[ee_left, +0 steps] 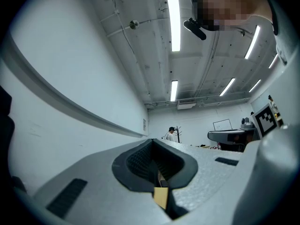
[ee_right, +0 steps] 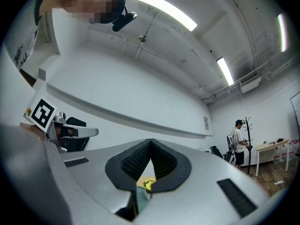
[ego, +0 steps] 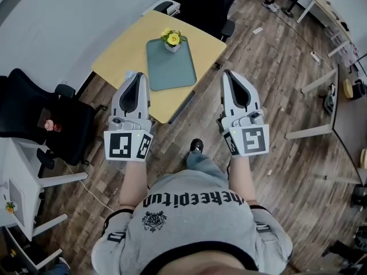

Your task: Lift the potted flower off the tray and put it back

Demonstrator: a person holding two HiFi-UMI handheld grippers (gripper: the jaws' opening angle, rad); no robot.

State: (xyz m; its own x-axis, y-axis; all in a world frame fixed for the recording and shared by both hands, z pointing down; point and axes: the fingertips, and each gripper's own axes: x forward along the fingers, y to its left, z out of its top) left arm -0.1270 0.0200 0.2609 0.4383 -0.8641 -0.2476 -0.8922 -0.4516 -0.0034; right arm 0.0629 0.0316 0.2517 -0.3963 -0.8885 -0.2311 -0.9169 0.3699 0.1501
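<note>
Potted flower (ego: 172,40) upright at far end of tray (ego: 169,70) on bench (ego: 120,50), untouched. Left gripper (ego: 137,75) and right gripper (ego: 227,73): jaws closed, empty, flanking tray's near end, well apart from pot. Likely staging for two-sided lift.

Office workroom, wood floor (ego: 275,79), black office chair (ego: 77,128), ceiling strip lights (ee_left: 173,20)

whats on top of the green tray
A potted flower with yellow blooms stands at the far end of the tray. Nothing else shows on it. The patch of tray under the pot is covered, so it cannot be seen.
</note>
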